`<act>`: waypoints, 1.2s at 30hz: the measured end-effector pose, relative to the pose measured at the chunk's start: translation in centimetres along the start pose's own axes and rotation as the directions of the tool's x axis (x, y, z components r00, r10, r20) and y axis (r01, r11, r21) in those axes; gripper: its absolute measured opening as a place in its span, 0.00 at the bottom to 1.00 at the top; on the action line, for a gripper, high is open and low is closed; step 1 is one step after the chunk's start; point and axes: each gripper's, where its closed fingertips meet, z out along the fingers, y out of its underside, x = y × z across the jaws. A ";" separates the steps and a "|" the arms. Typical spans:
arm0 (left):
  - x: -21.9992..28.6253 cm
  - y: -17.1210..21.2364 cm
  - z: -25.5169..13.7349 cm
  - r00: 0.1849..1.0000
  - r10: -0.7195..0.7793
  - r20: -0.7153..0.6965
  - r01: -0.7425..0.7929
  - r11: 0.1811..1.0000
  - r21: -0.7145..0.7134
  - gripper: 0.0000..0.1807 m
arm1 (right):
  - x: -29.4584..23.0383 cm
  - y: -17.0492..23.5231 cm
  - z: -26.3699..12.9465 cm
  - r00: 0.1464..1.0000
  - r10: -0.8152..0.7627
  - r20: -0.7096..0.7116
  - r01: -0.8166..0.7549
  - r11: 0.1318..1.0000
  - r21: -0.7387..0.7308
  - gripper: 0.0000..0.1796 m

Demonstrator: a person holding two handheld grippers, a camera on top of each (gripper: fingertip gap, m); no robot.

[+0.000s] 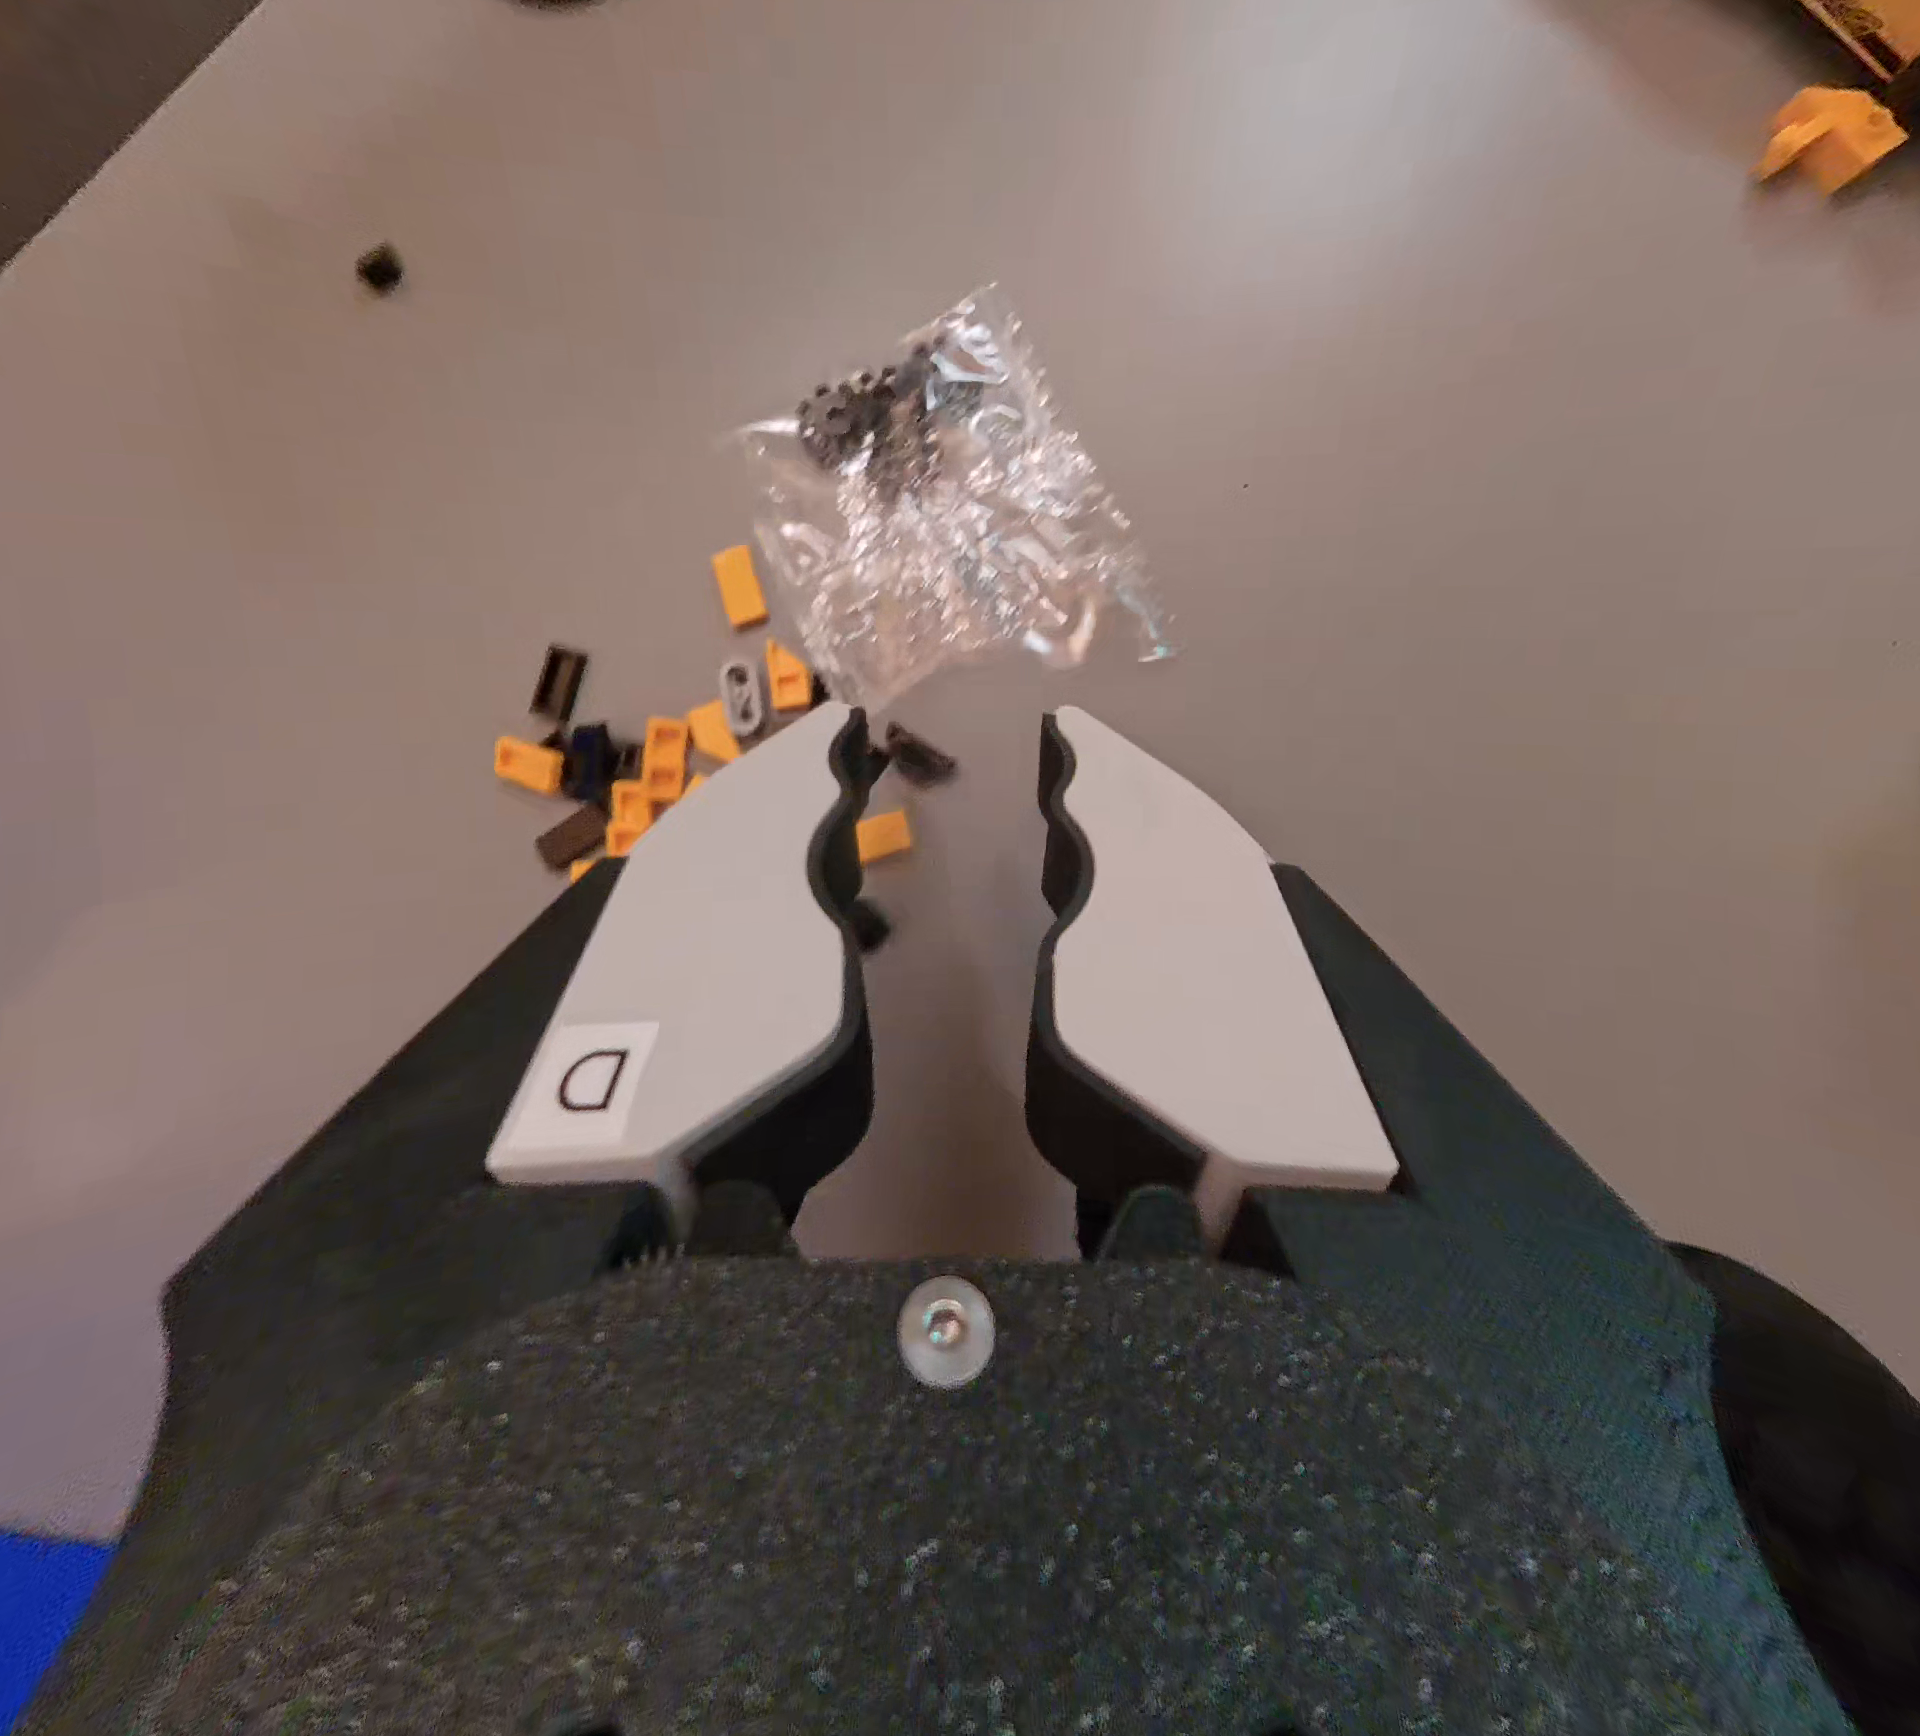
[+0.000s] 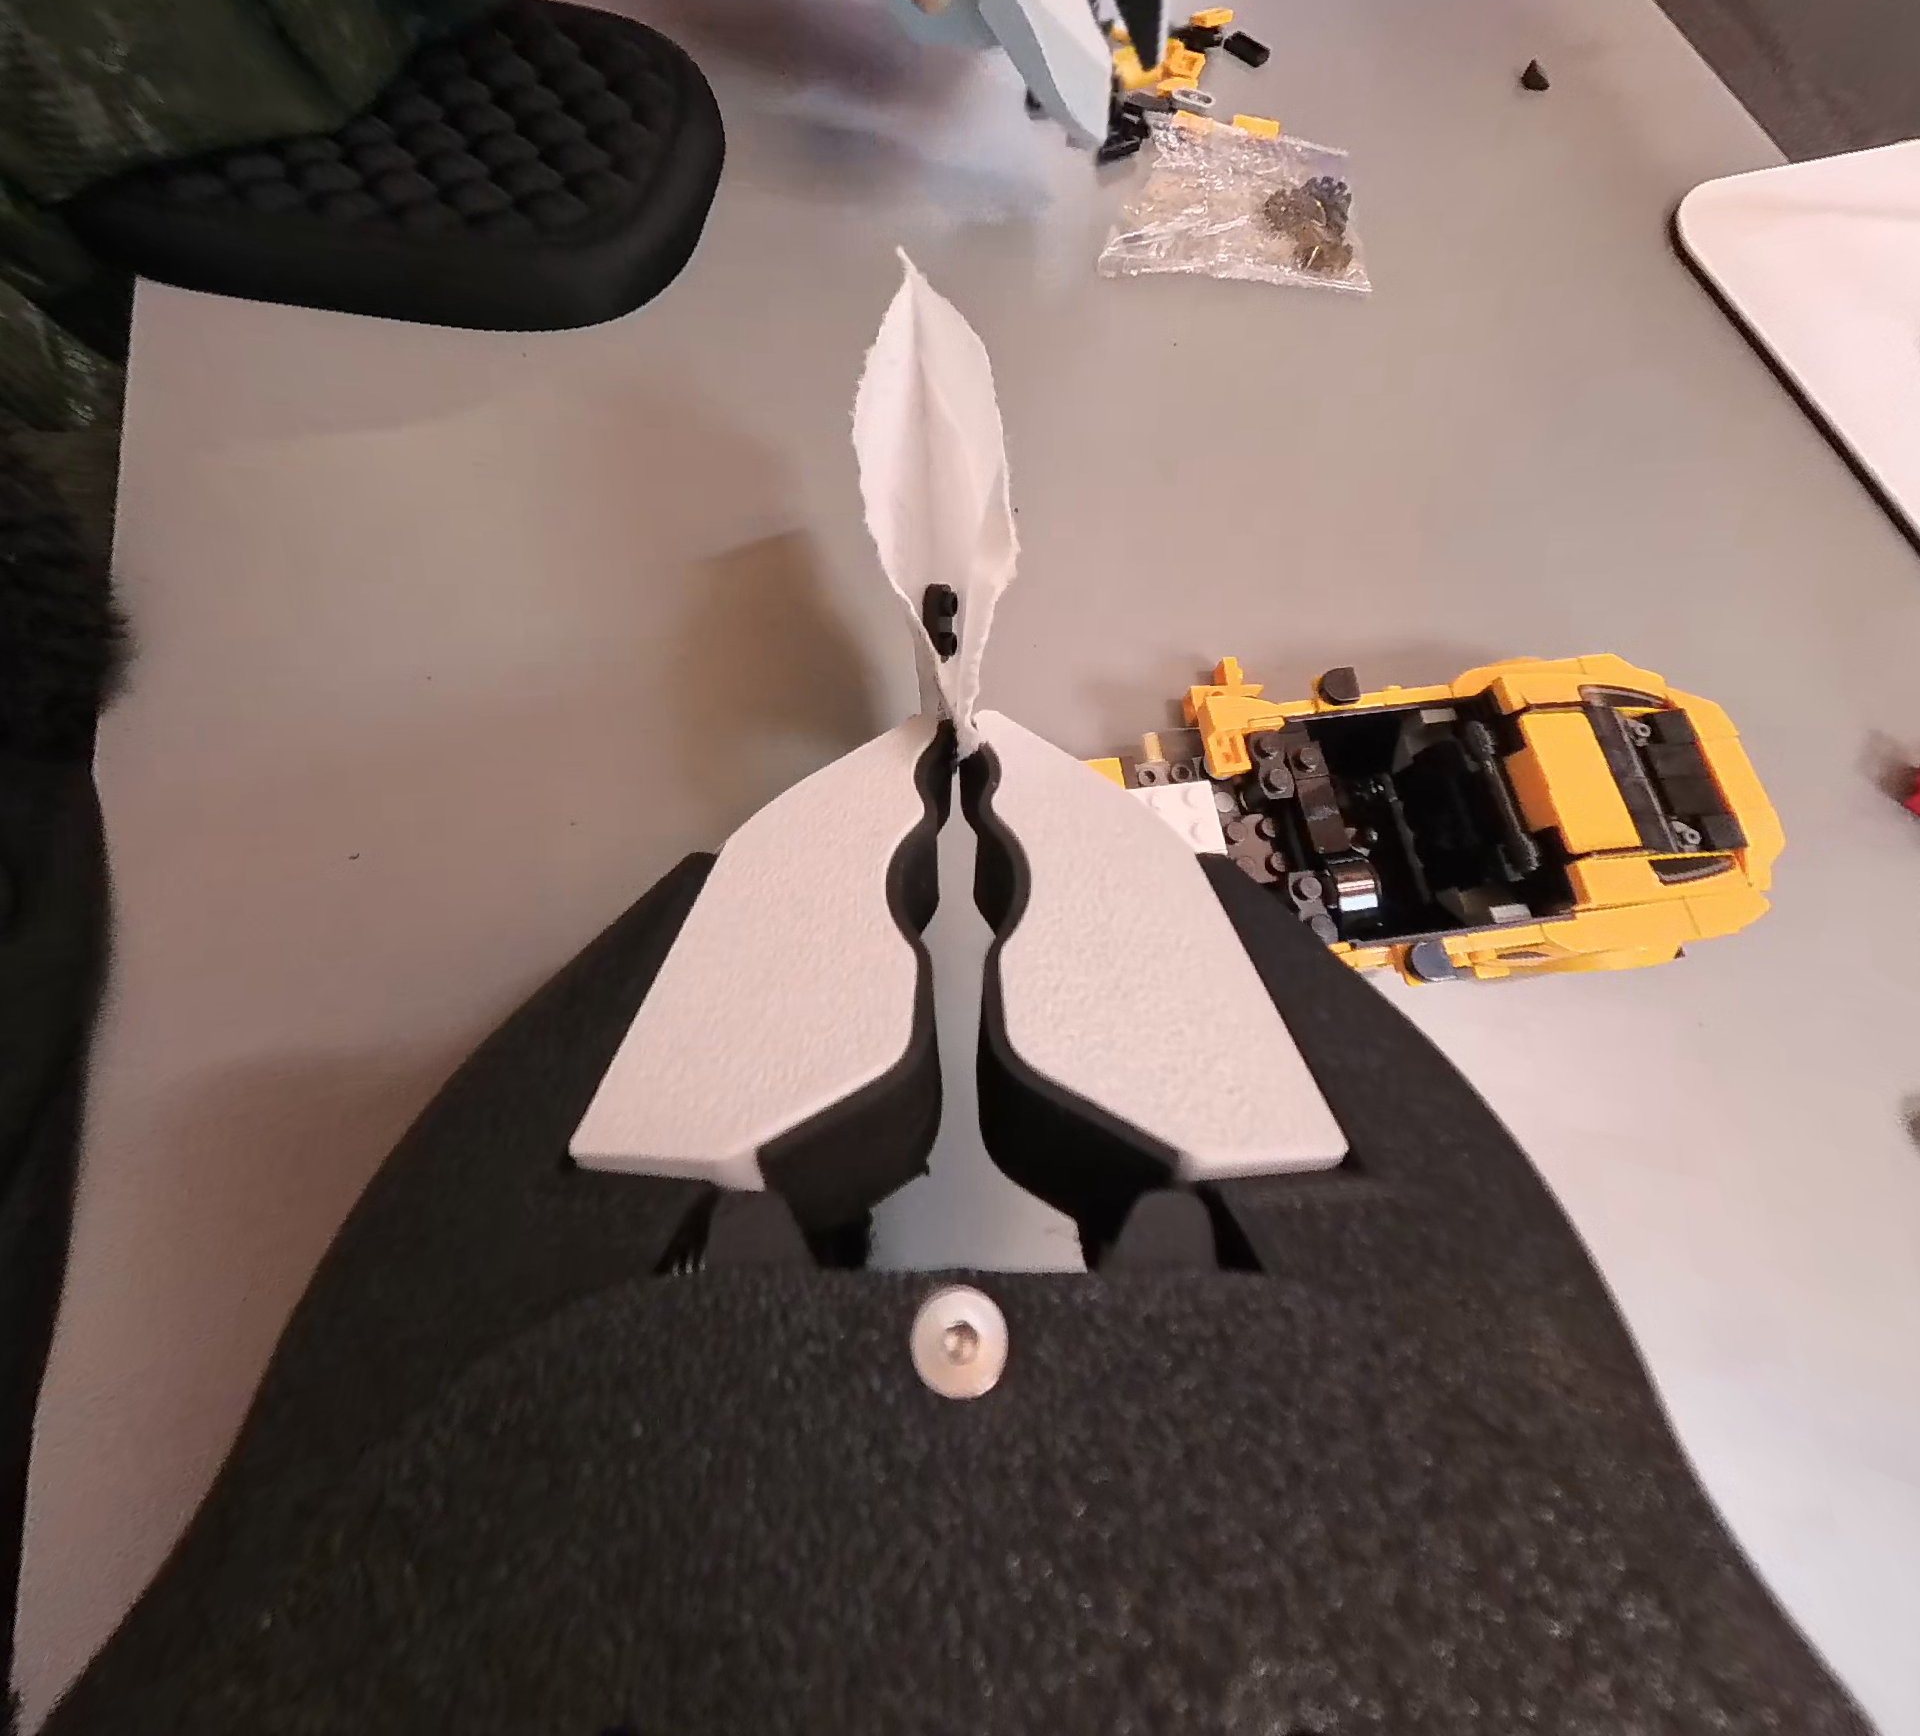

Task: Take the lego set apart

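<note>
Left wrist view: left gripper (image 1: 948, 725) w/ jaws apart, nothing held, over loose yellow and black bricks (image 1: 634, 777) beside a clear plastic bag (image 1: 935, 523) on the grey table (image 1: 1351, 439). Right wrist view: right gripper (image 2: 961, 736) pinched tight on a white paper scrap (image 2: 930, 460) w/ a small black piece (image 2: 941, 618) on it; yellow lego car (image 2: 1475, 813), partly stripped, lies on the table just to the right.

Each tool has a black, grainy-textured body with a round silver screw set in the middle of its top. The left tool (image 1: 948, 725) carries two pale grey, curved fingers (image 1: 717, 938) lined with wavy black pads; a white square sticker with a black marking sits near the base of its left finger. The right tool (image 2: 961, 741) has matching pale grey fingers (image 2: 790, 980) and black wavy pads.
</note>
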 end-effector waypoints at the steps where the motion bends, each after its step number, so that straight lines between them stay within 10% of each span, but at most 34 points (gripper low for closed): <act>1: 0.3 -0.2 0.3 1.000 0.027 -0.001 -0.027 1.000 -0.011 0.19 | 0.0 0.0 0.0 1.000 -0.001 0.000 0.001 1.000 0.001 0.00; 6: 0.9 -0.2 2.2 0.996 0.094 0.005 -0.093 0.993 -0.071 0.24 | 0.0 -0.1 -0.2 1.000 -0.002 -0.001 0.002 1.000 0.008 0.00; 12: 0.6 -0.9 3.2 0.985 0.171 0.034 -0.169 0.983 -0.067 0.00 | 0.0 -0.1 -0.4 1.000 -0.005 0.004 0.005 1.000 0.013 0.00; 36: -2.7 -2.9 4.3 0.864 0.500 0.055 -0.486 0.858 -0.169 0.17 | 0.3 -0.1 -0.8 1.000 -0.007 0.000 0.007 1.000 0.025 0.00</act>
